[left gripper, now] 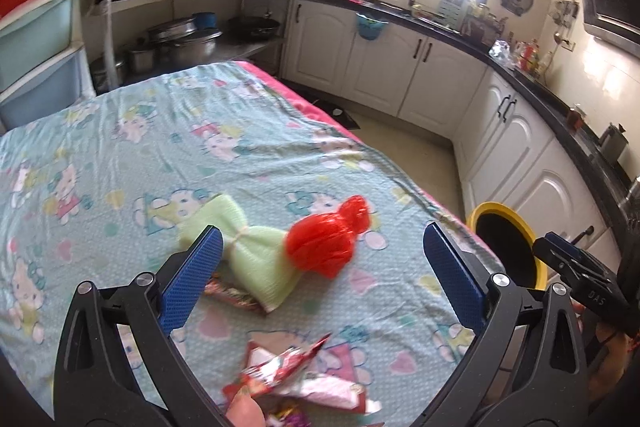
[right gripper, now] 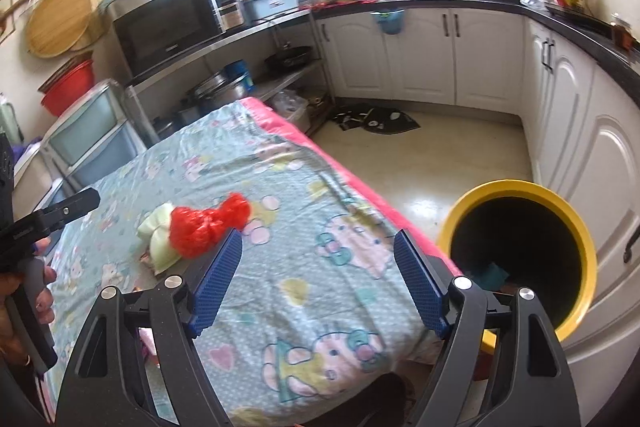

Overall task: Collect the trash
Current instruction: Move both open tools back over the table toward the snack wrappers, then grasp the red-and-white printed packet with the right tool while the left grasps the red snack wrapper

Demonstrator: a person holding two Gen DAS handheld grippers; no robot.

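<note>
From your left wrist camera, your left claw stands spread wide with nothing between its blue, cross-hatched pads. Most of the job looks still ahead of you: on the desk draped in a thin, wrinkled, pale-teal cartoon-print cloth lie a crumpled glossy red plastic bag, knotted into a small bulb at the top, a soft pale-green foam net sleeve cinched at the middle like a bow, a shiny dark-red snack wrapper tucked partly beneath it, and a loose heap of crinkled red-and-white foil wrappers nearest you. The round black bin with a yellow rim waits just off the desk's right edge.

From your right wrist camera, your right claw is likewise released and empty, hovering over the cloth near the desk's corner. The bin's smooth cylindrical mouth gapes beside it, with something teal already lying inside, so I'd judge a little is collected. The red bag and foam sleeve sit together farther up the desk.
</note>
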